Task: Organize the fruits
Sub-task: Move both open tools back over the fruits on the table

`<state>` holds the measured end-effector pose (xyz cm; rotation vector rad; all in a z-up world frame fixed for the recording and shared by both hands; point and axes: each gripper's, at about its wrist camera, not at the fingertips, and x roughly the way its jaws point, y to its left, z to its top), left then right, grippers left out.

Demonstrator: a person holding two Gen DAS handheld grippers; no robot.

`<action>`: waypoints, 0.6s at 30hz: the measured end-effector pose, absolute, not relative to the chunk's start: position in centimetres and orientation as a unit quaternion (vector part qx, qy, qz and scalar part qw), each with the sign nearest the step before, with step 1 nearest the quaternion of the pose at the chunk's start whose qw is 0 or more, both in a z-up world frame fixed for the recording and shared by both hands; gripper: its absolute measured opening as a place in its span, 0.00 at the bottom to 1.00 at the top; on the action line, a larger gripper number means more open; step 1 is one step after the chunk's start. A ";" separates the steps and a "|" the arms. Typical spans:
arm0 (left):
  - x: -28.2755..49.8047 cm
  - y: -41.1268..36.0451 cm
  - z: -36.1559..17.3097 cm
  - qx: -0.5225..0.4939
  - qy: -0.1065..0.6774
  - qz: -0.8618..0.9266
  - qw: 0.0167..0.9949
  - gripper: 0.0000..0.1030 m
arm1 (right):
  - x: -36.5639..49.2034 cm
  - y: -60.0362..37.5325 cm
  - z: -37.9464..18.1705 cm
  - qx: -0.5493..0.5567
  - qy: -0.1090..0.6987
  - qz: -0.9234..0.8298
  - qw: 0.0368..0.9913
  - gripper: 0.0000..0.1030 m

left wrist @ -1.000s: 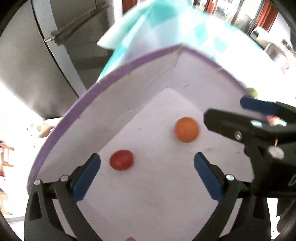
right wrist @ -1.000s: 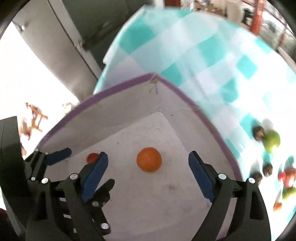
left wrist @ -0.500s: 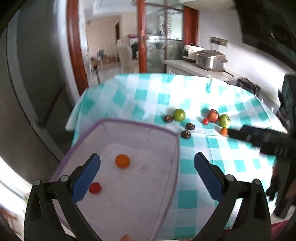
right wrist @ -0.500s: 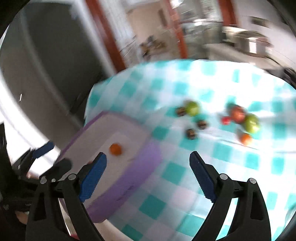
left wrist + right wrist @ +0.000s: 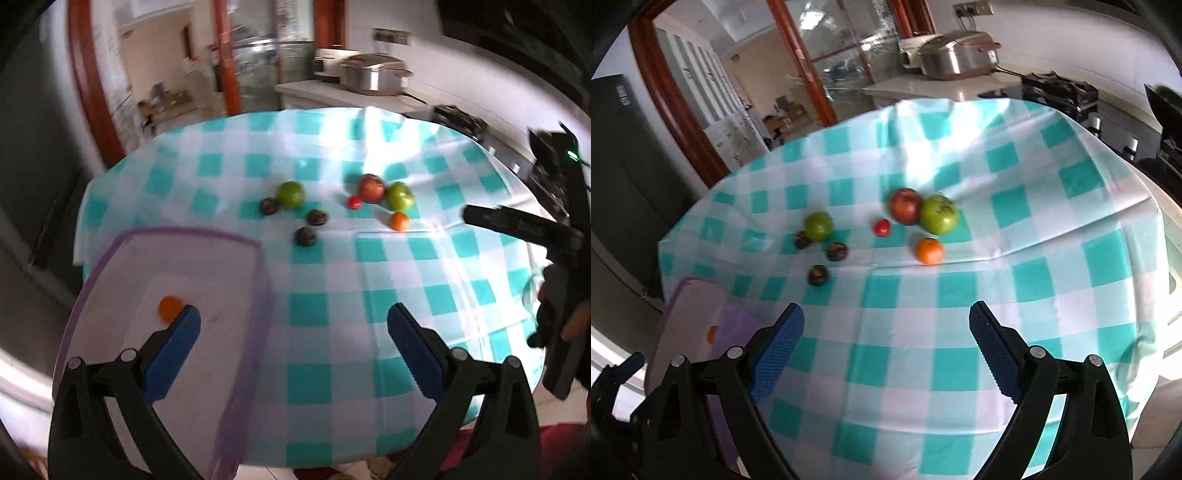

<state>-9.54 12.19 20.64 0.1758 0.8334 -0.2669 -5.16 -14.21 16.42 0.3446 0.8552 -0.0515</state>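
Teal-checked tablecloth (image 5: 997,314), purple-rimmed bin (image 5: 184,236) at near left corner. One small orange fruit (image 5: 170,307) inside the bin; possibly more hidden behind the left gripper (image 5: 293,341). Eight pieces left out mid-table: two green, one large red, small red, orange, three dark. Both claws wide and empty, right gripper (image 5: 886,345) facing the loose fruit (image 5: 905,210). Early going, probably.

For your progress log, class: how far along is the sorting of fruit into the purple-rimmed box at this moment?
Barely started. Done: one orange fruit lies in the purple-rimmed box; whether more lies there cannot be told. In hand: nothing; the left gripper and right gripper are both open and empty. Left: eight fruits on the checked tablecloth, among them a green fruit, a red one and three dark ones.
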 end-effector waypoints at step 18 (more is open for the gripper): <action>-3.3 0.7 8.3 0.109 0.569 -0.164 0.799 0.98 | 11.2 -21.6 6.6 0.148 0.505 -0.021 0.850 0.85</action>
